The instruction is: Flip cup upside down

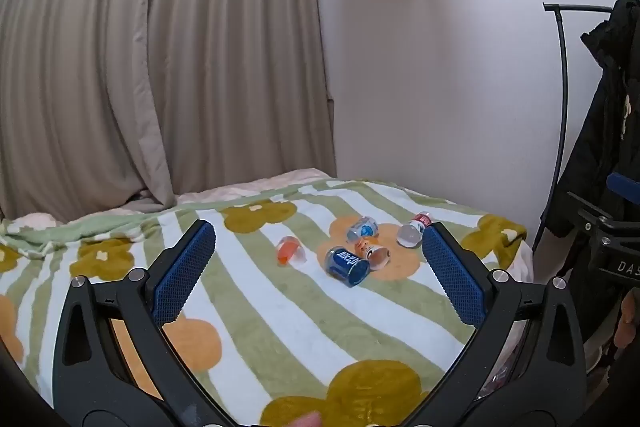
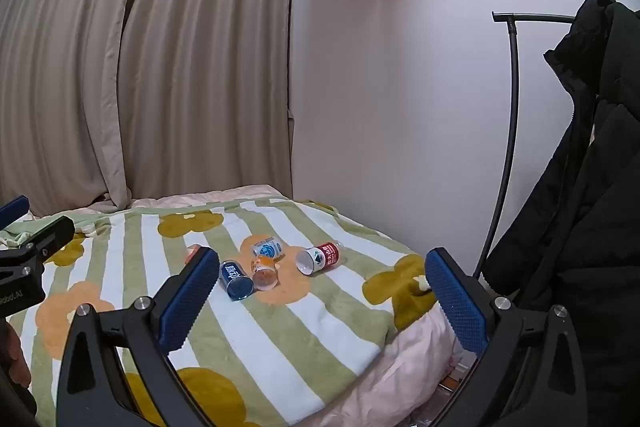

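Observation:
Several small cups lie on their sides on a striped flowered blanket (image 1: 248,303). A dark blue cup (image 1: 347,265) lies in the middle, with an orange-and-white cup (image 1: 374,251) touching it, a light blue cup (image 1: 363,227) behind, a red-and-white cup (image 1: 414,230) to the right and an orange cup (image 1: 289,250) to the left. In the right wrist view I see the dark blue cup (image 2: 236,279), the orange-and-white cup (image 2: 264,274), the light blue cup (image 2: 267,247) and the red-and-white cup (image 2: 320,257). My left gripper (image 1: 318,239) and my right gripper (image 2: 322,263) are both open, empty, held short of the cups.
The blanket covers a bed (image 2: 416,347) whose right edge drops off near a black coat (image 2: 580,187) on a rack (image 2: 512,107). Beige curtains (image 1: 160,67) and a white wall (image 1: 432,67) stand behind the bed. The left gripper body (image 2: 24,267) shows at the right wrist view's left edge.

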A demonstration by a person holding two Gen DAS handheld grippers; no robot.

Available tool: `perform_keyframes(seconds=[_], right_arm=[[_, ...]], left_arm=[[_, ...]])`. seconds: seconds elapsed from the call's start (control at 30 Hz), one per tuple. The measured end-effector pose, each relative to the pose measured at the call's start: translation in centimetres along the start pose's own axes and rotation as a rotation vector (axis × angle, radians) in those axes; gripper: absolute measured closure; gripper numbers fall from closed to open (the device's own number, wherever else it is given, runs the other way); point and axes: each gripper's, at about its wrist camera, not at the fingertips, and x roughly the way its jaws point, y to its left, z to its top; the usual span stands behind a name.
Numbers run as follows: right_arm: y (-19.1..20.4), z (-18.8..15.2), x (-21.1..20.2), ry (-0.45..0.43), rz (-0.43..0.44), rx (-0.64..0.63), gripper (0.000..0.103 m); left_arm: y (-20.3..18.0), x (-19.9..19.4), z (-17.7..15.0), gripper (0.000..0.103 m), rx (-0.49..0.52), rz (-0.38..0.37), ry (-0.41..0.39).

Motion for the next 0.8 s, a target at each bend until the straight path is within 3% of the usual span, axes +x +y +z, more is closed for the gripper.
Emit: perform_keyframes(seconds=[0.33,0.8], right_arm=[[-0.3,-0.4,0.4,0.001,-0.01,-0.006,0.0],[0.0,-0.1,0.0,0.001,-0.014,-0.001,0.0]], left_arm=[[0.3,-0.1,1.1,0.0,-0.012,-0.011,-0.001],[-0.7,0.1,0.2,0.0,-0.005,-0.001,-0.001]])
